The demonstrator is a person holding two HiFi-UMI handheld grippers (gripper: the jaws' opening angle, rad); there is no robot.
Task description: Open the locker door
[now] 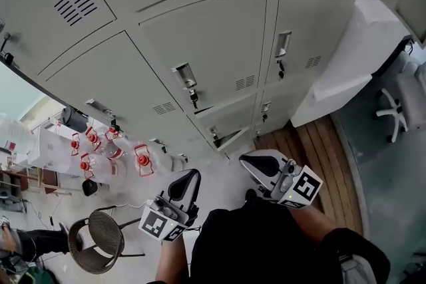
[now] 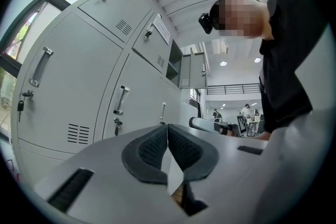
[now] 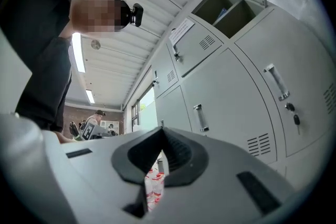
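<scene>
A bank of grey metal lockers [image 1: 213, 43] fills the head view, each door with a chrome handle [image 1: 185, 76] and a key lock under it. Both grippers hang low in front of the bottom row, apart from the doors. My left gripper [image 1: 190, 177] is shut with nothing between its dark pads [image 2: 155, 145]. My right gripper [image 1: 248, 160] is also shut and empty. In the left gripper view the lockers [image 2: 79, 86] stand to the left of the left gripper [image 2: 167, 128]. In the right gripper view the lockers [image 3: 236, 92] stand to the right of the right gripper [image 3: 161, 132].
Several clear bottles with red caps [image 1: 113, 151] stand on the floor at the left, beside a round woven stool [image 1: 100, 236]. At the right are a strip of wooden floor [image 1: 319, 156], a white panel [image 1: 359, 56] and an office chair [image 1: 398, 110]. One top locker [image 3: 226, 8] stands open.
</scene>
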